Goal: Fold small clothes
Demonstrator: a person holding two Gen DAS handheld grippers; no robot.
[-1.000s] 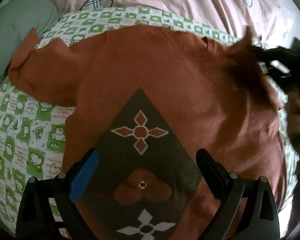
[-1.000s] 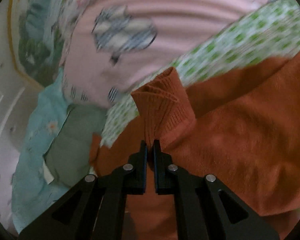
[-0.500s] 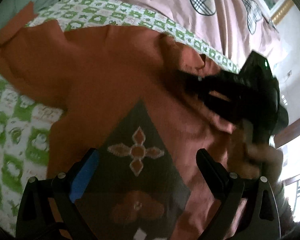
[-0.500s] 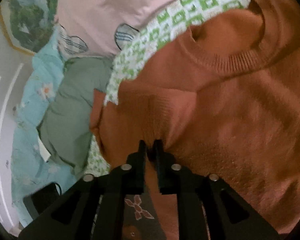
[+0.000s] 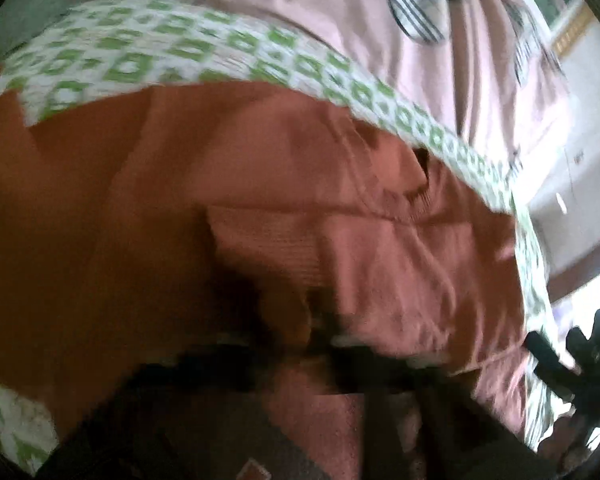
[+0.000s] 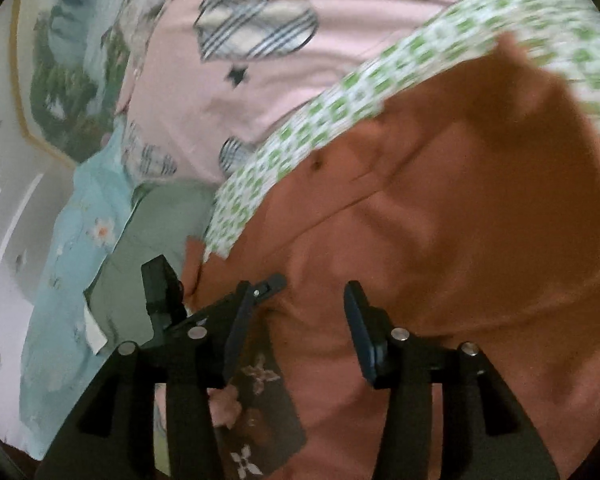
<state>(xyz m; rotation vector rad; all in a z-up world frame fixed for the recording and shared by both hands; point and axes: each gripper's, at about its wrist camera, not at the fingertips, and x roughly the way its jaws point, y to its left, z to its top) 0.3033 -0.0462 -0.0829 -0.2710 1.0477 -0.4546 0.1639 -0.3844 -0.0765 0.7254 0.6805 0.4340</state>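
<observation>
Rust-orange knit sweater lay spread on the green-and-white checked sheet, its dark diamond panel nearest. Left gripper, badly blurred, was pressed together among the sweater's folds. Right gripper had just been opening, nothing between its jaws.

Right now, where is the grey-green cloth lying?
In the right wrist view, the grey-green cloth lies at left, between the pale blue floral fabric and the rust-orange knitted sweater.
</observation>
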